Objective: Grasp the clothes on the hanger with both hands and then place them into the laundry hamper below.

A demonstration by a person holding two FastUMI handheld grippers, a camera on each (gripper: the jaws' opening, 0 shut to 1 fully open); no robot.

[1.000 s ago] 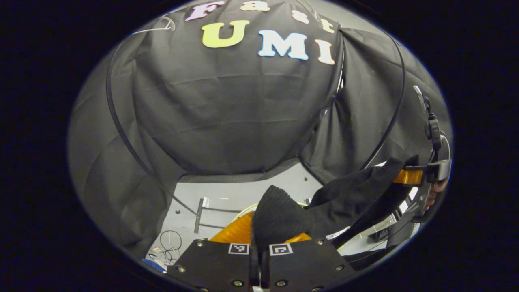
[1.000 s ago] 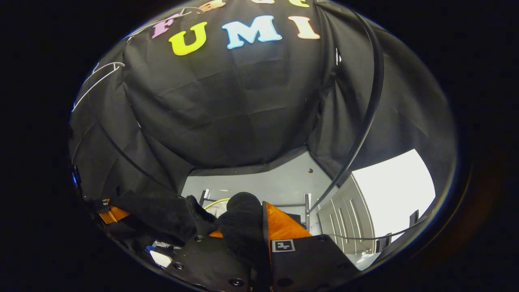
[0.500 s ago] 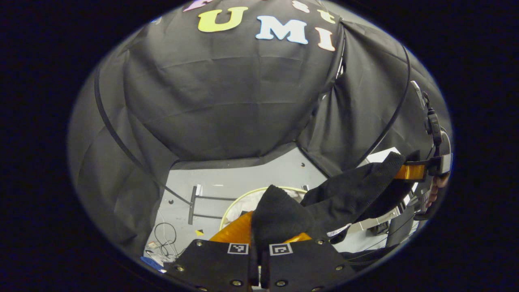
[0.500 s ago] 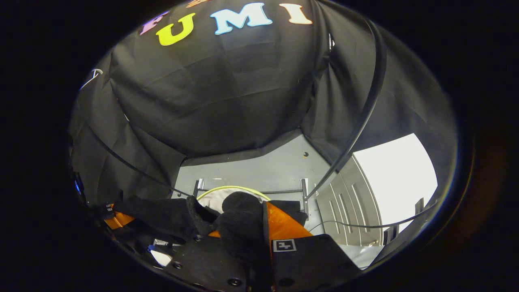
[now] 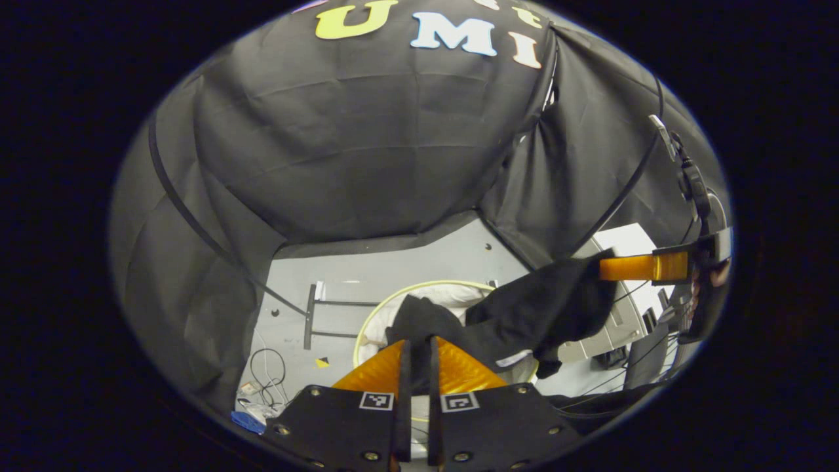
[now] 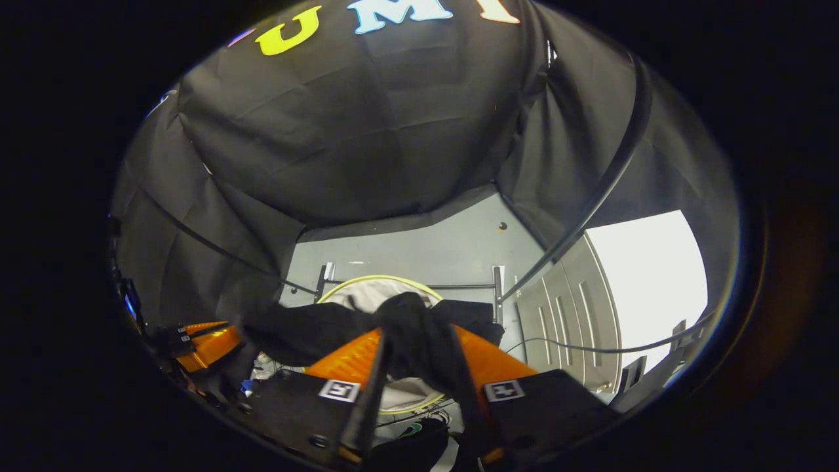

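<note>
Black garment hanging over the hamper, both grippers letting go.

The black garment sags between the two grippers, right above the round white hamper on the grey floor. The left gripper has its fingers slightly parted, cloth just ahead of the tips. The right gripper has its fingers spread wide, with a fold of cloth draped loosely through the gap. To finish well, I'd say both should open fully over the hamper's middle and shake free, so that no sleeve catches on the rim or a fingertip.
</note>
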